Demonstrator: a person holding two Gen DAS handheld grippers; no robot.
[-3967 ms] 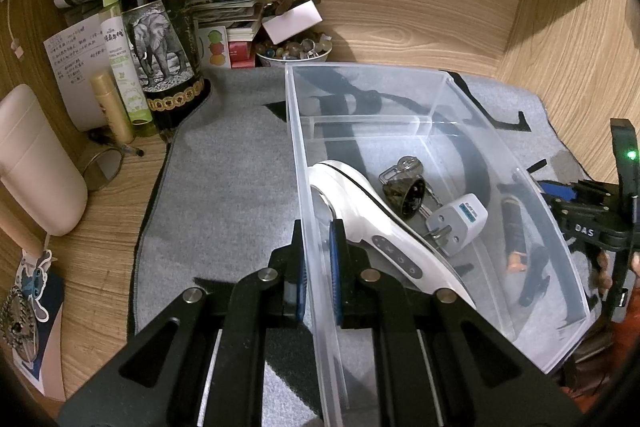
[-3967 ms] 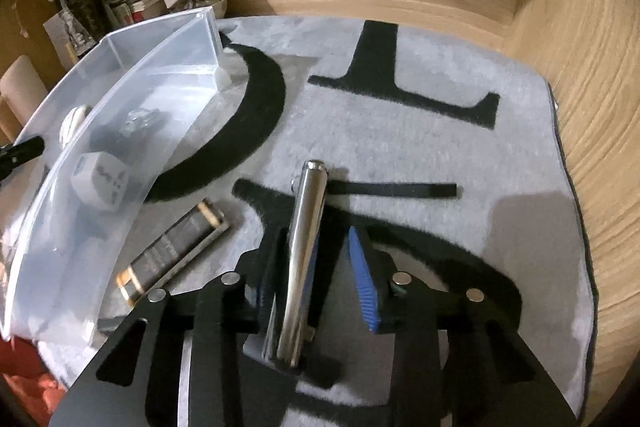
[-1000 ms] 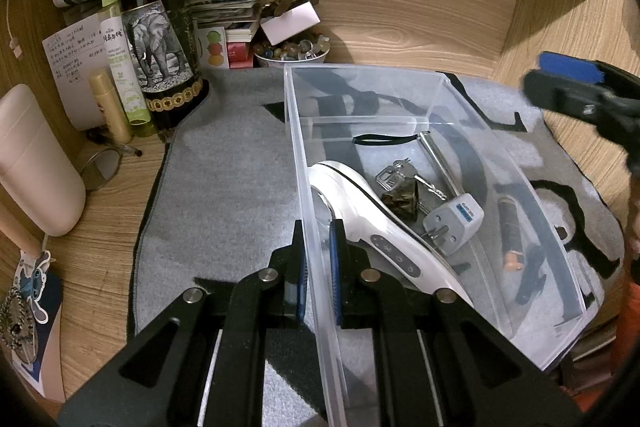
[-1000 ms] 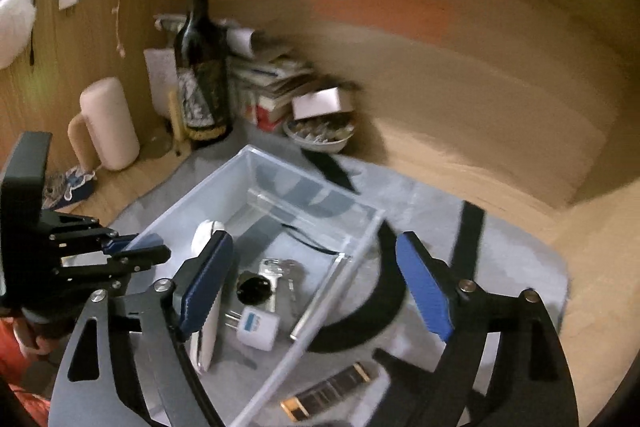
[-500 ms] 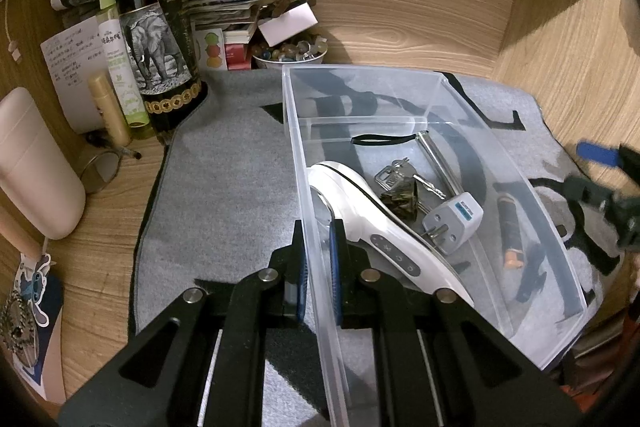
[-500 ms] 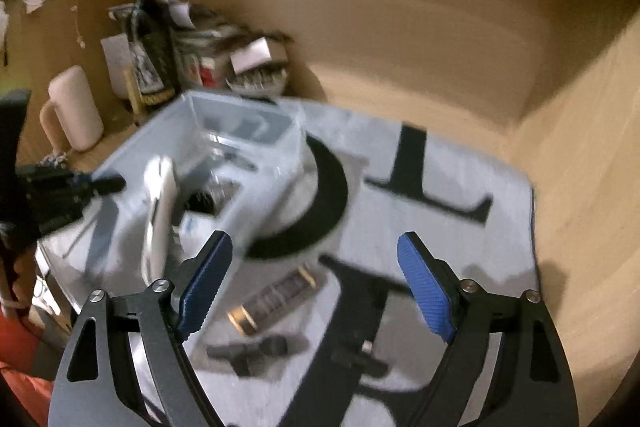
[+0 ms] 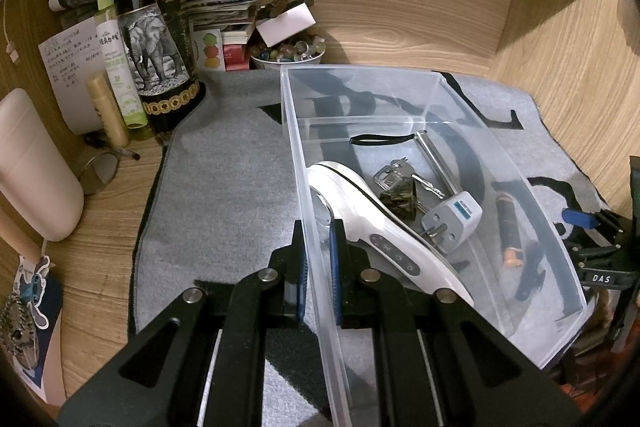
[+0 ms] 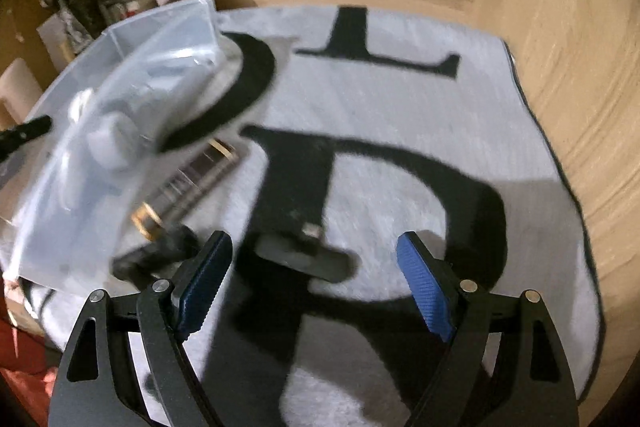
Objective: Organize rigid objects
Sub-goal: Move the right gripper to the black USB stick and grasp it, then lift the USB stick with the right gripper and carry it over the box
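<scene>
My left gripper [image 7: 318,267] is shut on the near wall of the clear plastic bin [image 7: 308,155]. The bin holds a white handheld device [image 7: 380,231], keys [image 7: 396,179], a white plug adapter [image 7: 452,219] and a silver metal rod [image 7: 436,159]. My right gripper [image 8: 316,287] is open and empty, low over the grey mat. A flat dark object [image 8: 304,255] lies on the mat between its fingers. A black cylinder [image 8: 156,255] and a black-and-gold tube [image 8: 188,183] lie to its left, beside the bin [image 8: 100,131].
A wine bottle [image 7: 156,39], a spray bottle [image 7: 116,55], books and a bowl of beads [image 7: 288,55] stand at the back left. A pink cylinder [image 7: 32,167] lies at the left. Wooden walls close the back and right of the grey mat [image 8: 420,131].
My right gripper has left the metal rod in the bin, swung back out to the right and come down low over the mat, still open. My left gripper has not moved.
</scene>
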